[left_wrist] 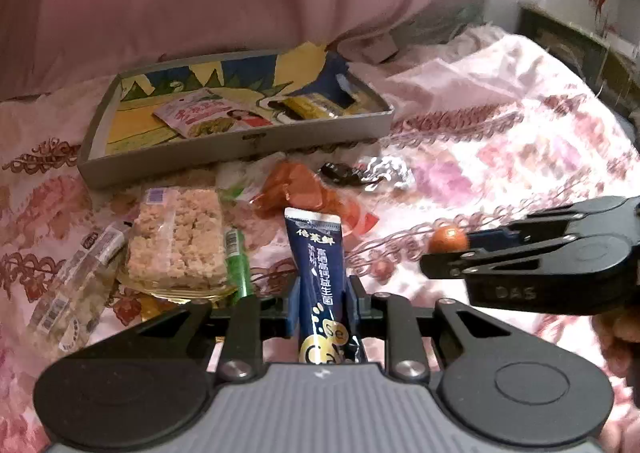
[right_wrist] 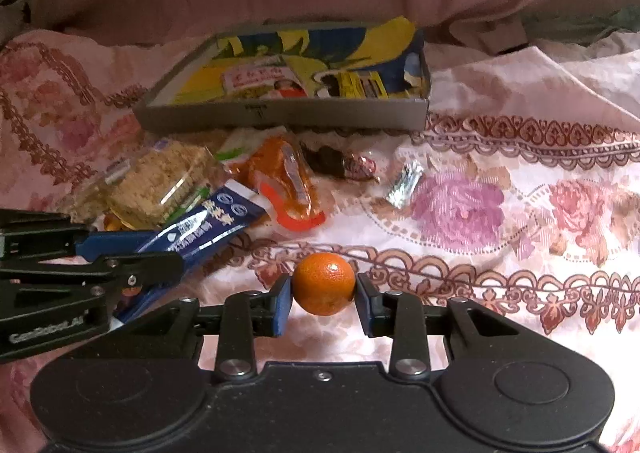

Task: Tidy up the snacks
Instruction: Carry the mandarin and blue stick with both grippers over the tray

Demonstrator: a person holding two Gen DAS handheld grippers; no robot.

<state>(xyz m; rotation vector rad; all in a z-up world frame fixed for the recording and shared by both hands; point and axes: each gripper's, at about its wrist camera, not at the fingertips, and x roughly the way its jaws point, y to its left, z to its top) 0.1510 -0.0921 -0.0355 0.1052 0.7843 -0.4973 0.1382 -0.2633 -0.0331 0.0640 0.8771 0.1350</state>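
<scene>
currently a blue pouch (left_wrist: 318, 273) is pinched by the left gripper (left_wrist: 323, 307), an orange (right_wrist: 324, 284) by the right gripper (right_wrist: 323, 307). next, both need carrying to the tray (left_wrist: 240, 141) and releasing inside.

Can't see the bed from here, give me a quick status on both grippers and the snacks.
Left gripper shut on blue snack tube. Right gripper shut on orange. Tray ahead, path open.
</scene>
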